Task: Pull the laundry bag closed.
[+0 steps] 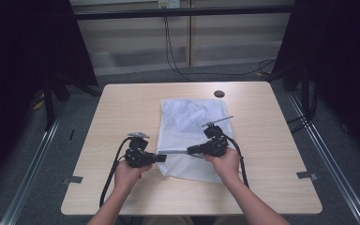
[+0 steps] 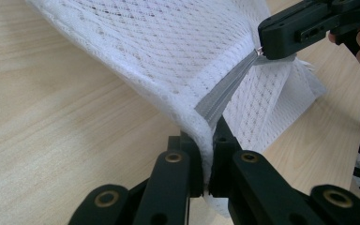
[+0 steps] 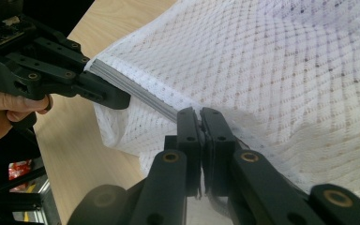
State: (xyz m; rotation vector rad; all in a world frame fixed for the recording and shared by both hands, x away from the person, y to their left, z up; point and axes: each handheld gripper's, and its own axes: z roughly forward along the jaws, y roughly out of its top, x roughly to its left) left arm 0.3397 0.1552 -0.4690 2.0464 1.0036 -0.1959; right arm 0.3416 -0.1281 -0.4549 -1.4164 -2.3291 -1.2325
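Two tools clamped along white mesh bag's (image 1: 190,133) grey zipper (image 2: 225,93), seemingly mid-length.

Bare table (image 1: 122,108) lies open to the left and right of the mesh bag (image 1: 187,122). Only a small dark disc (image 1: 219,93) sits near the far edge.

Both forearms enter from the near edge. Left gripper (image 1: 161,158) points right, jaws clamped together on white mesh bag (image 1: 187,122) at its near left corner. Right gripper (image 1: 189,150) points left toward it, jaws pinched tight at the bag's zipper (image 2: 225,89). Tips near, apart.
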